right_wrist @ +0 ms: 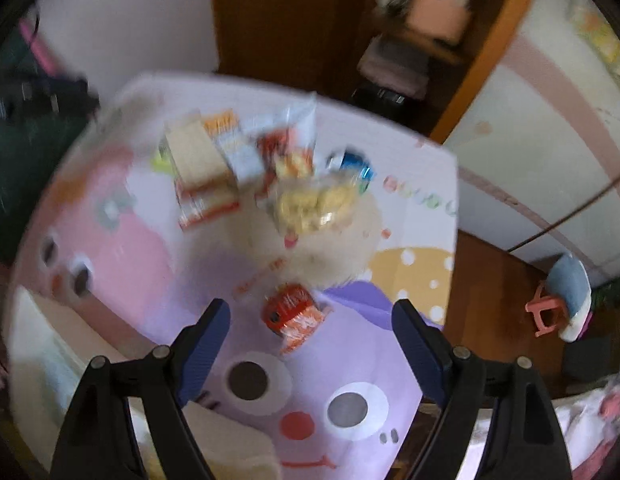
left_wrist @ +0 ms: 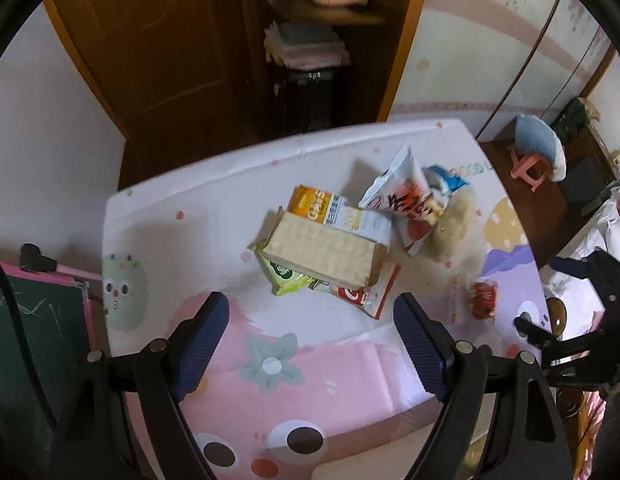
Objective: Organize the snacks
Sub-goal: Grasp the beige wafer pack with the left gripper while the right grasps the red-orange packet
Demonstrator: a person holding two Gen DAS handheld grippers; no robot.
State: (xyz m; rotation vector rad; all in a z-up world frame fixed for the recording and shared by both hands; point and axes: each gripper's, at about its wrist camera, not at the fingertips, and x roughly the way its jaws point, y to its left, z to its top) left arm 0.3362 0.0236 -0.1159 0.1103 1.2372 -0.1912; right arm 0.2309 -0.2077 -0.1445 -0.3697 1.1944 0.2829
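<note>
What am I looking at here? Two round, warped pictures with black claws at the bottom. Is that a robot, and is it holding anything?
No robot: a person holds a two-finger gripper in each hand, and each gripper carries a wide-angle camera looking along its fingers. One picture comes from the left gripper, the other, blurry one from the right gripper. Both are open and hold nothing. Below them is a cartoon-printed table with a heap of snacks: a tan cracker pack lying on a green packet and a red-and-white packet, an orange box, and a white chip bag. A small red packet lies apart, nearest the right gripper.
</note>
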